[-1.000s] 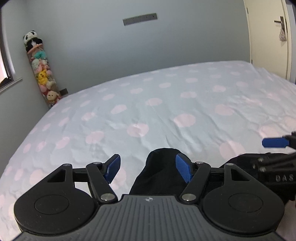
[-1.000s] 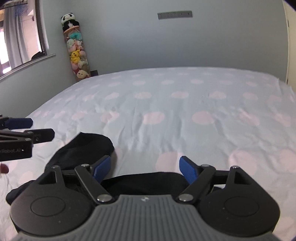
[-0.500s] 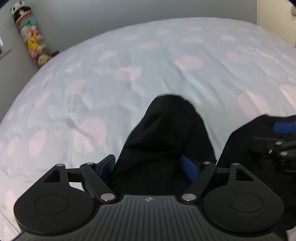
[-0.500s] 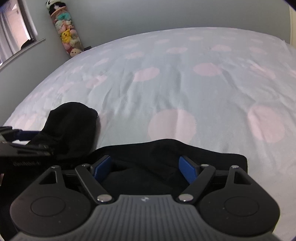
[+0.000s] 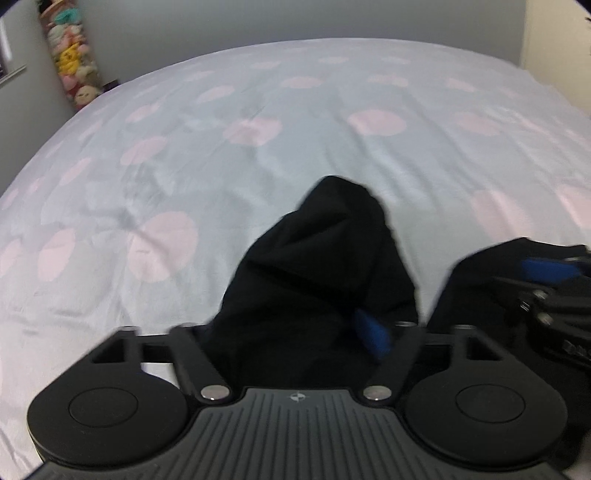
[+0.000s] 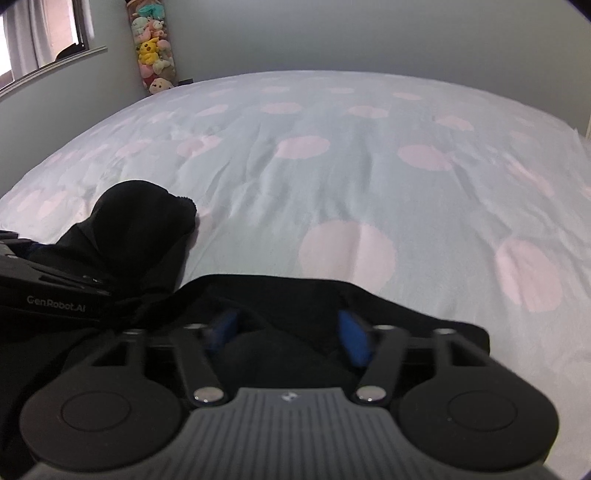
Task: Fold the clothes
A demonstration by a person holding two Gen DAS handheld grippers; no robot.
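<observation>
A black garment (image 5: 317, 266) lies crumpled on the bed; it also shows in the right wrist view (image 6: 288, 295). My left gripper (image 5: 295, 332) is low over one bunched end, jaws apart, with cloth between them; only its right blue pad (image 5: 371, 332) shows. My right gripper (image 6: 288, 328) is low over the other part, jaws apart, blue pads (image 6: 352, 332) on either side of the cloth. Whether either grips the cloth I cannot tell. The left gripper shows at the left of the right wrist view (image 6: 37, 291).
The bed has a pale blue sheet with pink dots (image 5: 258, 129), wrinkled in places. A tall column of plush toys (image 6: 153, 48) stands in the far left corner by the grey wall. A window (image 6: 40, 33) is at the left.
Both grippers have tilted down and moved onto the black garment. The cloth now fills the space between each pair of fingers, and the fingers have come somewhat closer together.
</observation>
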